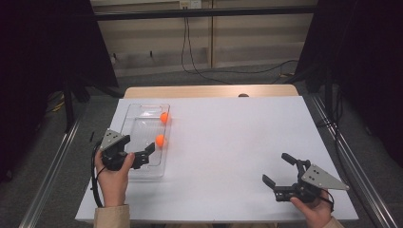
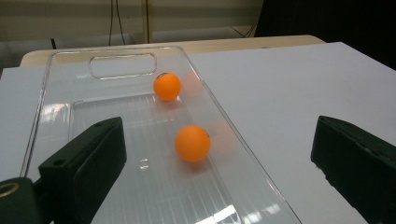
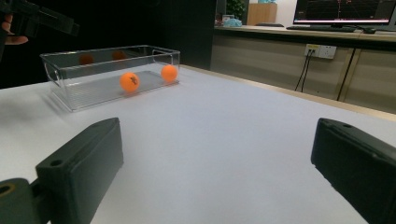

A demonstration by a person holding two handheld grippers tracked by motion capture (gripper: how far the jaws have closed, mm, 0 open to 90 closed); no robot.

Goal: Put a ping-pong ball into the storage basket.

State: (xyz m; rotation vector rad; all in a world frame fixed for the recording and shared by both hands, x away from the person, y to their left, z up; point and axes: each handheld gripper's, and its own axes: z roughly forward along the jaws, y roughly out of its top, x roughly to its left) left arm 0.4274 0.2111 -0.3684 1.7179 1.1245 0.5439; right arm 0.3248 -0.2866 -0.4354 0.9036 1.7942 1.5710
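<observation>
The white worktop (image 1: 228, 152) carries a clear plastic bin (image 1: 142, 142) near its left edge. The left claw (image 1: 145, 154) hangs over the bin's near end, jaws spread wide and empty. The right claw (image 1: 278, 171) sits well apart at the near right, also gaping. Two orange balls (image 1: 161, 140) lie inside the bin along its right wall.
</observation>
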